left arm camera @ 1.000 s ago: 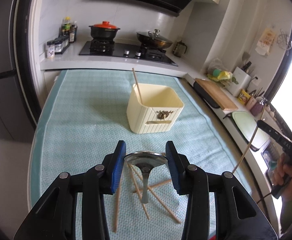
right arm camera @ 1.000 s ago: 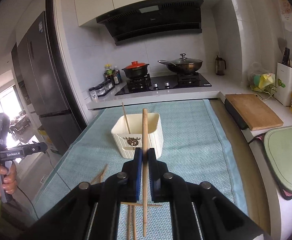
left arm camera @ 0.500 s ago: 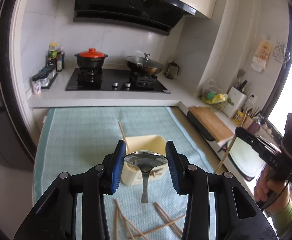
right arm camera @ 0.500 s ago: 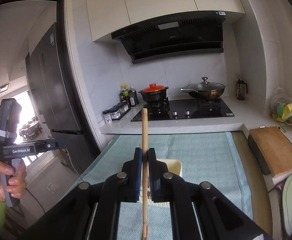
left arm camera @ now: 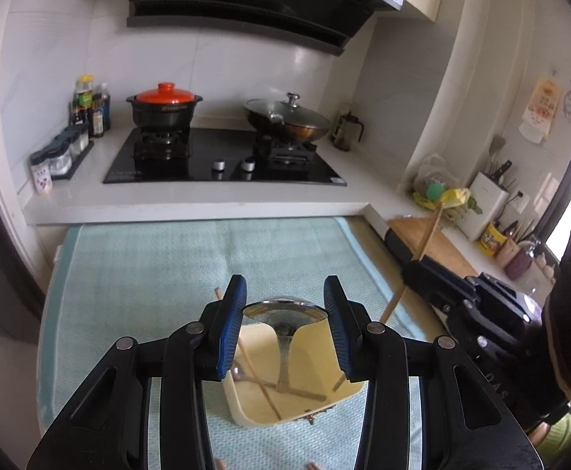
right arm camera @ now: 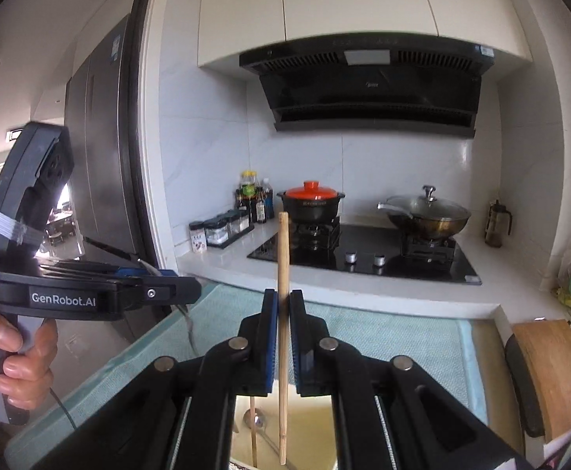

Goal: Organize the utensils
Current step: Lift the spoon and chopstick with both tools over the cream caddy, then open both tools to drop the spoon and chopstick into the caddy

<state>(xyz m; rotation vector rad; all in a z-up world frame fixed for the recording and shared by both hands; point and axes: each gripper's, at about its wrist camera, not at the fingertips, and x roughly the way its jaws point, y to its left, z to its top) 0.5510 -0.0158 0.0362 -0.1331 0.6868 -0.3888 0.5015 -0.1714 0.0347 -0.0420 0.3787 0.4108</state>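
My left gripper (left arm camera: 284,301) is shut on a metal spoon (left arm camera: 285,313), bowl between the blue pads (left arm camera: 230,321), handle hanging down into the cream utensil box (left arm camera: 246,411). The box holds a chopstick (left arm camera: 262,387) and another spoon (left arm camera: 236,373). My right gripper (right arm camera: 282,313) is shut on a wooden chopstick (right arm camera: 282,274), held upright with its lower end over the box (right arm camera: 309,431). The right gripper also shows in the left wrist view (left arm camera: 422,278), just right of the box. The left gripper shows in the right wrist view (right arm camera: 168,293) at the left.
The box stands on a teal cloth (left arm camera: 148,274) over the table. Loose chopstick ends (left arm camera: 313,466) lie on the cloth near me. A stove with a red-lidded pot (left arm camera: 164,107) and a wok (left arm camera: 287,119) is behind. A wooden cutting board (left arm camera: 438,243) lies to the right.
Both grippers have moved forward over the cream box with their loads. The spoon's handle now hangs inside the box and the chopstick's lower end is over it.
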